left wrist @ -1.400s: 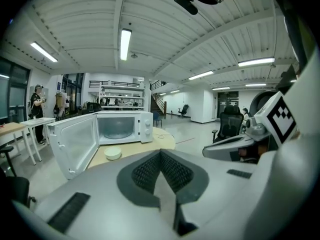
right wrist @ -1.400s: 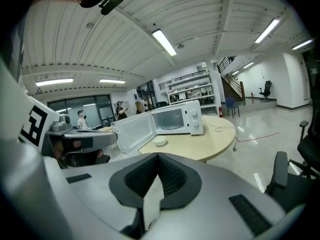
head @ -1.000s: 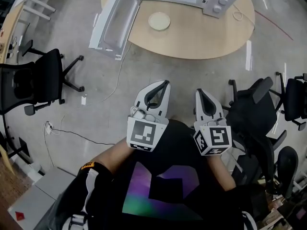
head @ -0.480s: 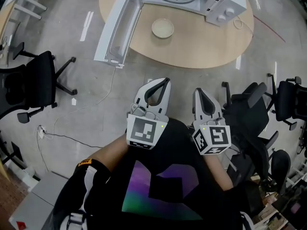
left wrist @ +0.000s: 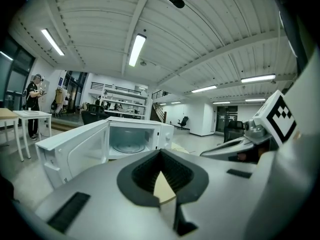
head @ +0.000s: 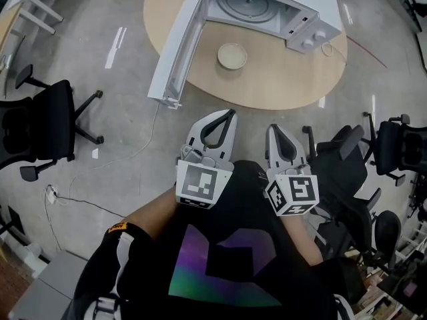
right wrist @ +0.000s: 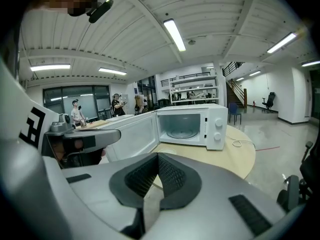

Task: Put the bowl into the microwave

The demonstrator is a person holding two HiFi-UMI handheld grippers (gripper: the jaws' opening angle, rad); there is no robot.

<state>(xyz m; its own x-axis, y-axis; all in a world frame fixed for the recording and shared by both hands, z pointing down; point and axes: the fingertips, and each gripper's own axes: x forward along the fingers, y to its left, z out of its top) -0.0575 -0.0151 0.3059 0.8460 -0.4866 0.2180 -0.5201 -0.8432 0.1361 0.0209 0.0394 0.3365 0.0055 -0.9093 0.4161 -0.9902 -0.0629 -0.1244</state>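
Note:
A pale round bowl [head: 232, 56] sits on the round wooden table [head: 280, 79], just in front of the white microwave [head: 257, 5]. The microwave's door [head: 177, 45] hangs wide open to the left and its cavity with the glass turntable is empty. Both grippers are held close to the person's body, well short of the table. My left gripper [head: 227, 115] is shut with nothing in it; in its own view the microwave [left wrist: 132, 139] lies ahead. My right gripper [head: 274, 129] is also shut and empty; its view shows the microwave [right wrist: 187, 126] and the bowl's rim [right wrist: 167, 151].
Black office chairs stand at the left [head: 40, 122] and close on the right [head: 347, 159]. A cable [head: 133, 152] trails over the concrete floor from the table's left edge. A thin cord [head: 327, 49] lies on the table by the microwave's control side.
The table, microwave and bowl have slid lower and to the right in the head view, so the person has come closer. Both grippers stay shut in front of the body.

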